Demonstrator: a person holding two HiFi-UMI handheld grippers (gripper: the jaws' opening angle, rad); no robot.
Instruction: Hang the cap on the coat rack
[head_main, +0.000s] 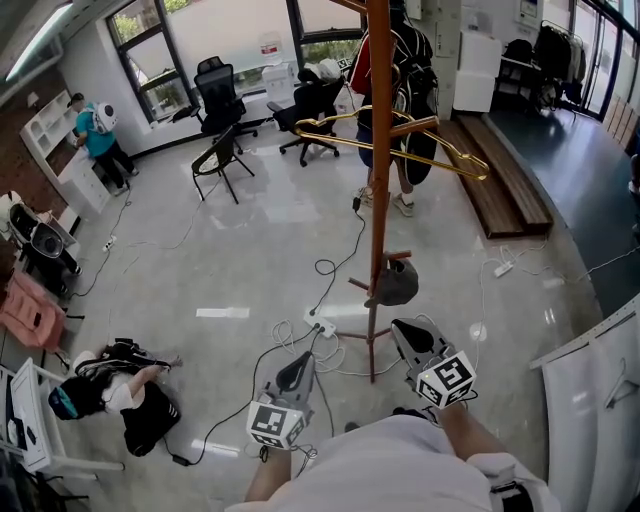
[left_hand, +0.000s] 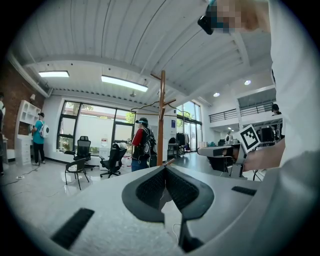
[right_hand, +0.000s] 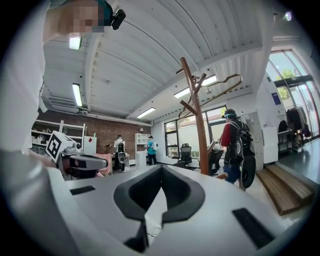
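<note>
A brown wooden coat rack (head_main: 379, 150) stands on the floor just ahead of me, with gold hangers (head_main: 440, 150) on its upper arms. A dark cap (head_main: 397, 283) hangs on a low peg of the rack, free of both grippers. My right gripper (head_main: 400, 326) is shut and empty, a little below and right of the cap. My left gripper (head_main: 303, 360) is lower and to the left, also shut and empty. The left gripper view shows closed jaws (left_hand: 165, 168) with the rack (left_hand: 161, 125) beyond. The right gripper view shows closed jaws (right_hand: 161, 168) and the rack (right_hand: 198, 125).
A person with a backpack (head_main: 405, 100) stands just behind the rack. Cables and a power strip (head_main: 320, 325) lie near its base. Office chairs (head_main: 220, 90) stand at the back, bags (head_main: 120, 385) lie at the left, and a wooden platform (head_main: 500, 170) and white table (head_main: 590, 390) are right.
</note>
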